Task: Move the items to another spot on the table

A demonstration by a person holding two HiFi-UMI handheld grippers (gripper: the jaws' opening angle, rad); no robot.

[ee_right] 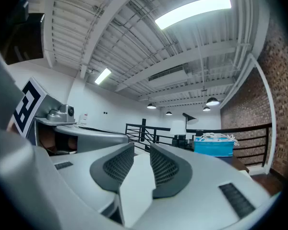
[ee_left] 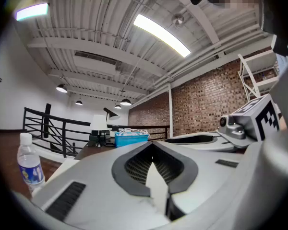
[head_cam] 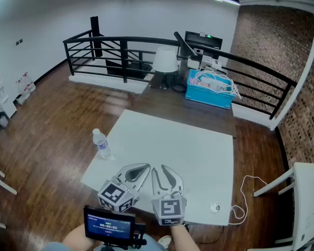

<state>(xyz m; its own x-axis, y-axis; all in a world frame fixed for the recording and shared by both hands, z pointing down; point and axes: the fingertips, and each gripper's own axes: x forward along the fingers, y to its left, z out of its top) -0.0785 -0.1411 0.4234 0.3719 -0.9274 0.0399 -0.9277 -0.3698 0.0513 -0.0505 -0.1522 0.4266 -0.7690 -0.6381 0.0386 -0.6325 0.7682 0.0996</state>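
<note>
Two claws are hovering side by side over the near edge of the white counter (head_cam: 188,150), both pointing level toward its far side. The left claw (head_cam: 146,166) is sitting closed, its dark ribbed pads meeting at the tips in the left gripper view and gripping nothing. The right claw (head_cam: 158,168) is standing slightly open, a narrow gap showing between its pads in the right gripper view with only bare counter inside it. A clear water bottle (head_cam: 100,143) with a white cap and blue label is standing upright at the counter's left edge, well apart from both claws and off to the left of the left claw. A small round object (head_cam: 215,207), too small to identify, is lying near the counter's right front corner, to the right of the right claw and apart from it. A white cable (head_cam: 246,192) is trailing over the wooden floor just beside that corner. Behind the counter, a blue bin (head_cam: 209,88) filled with white cords is resting on a dark desk next to a white-shaded lamp (head_cam: 165,60), in front of a black railing (head_cam: 120,43). A small lit screen (head_cam: 109,226) is showing at the bottom of the head view, just behind the left claw's marker cube.
</note>
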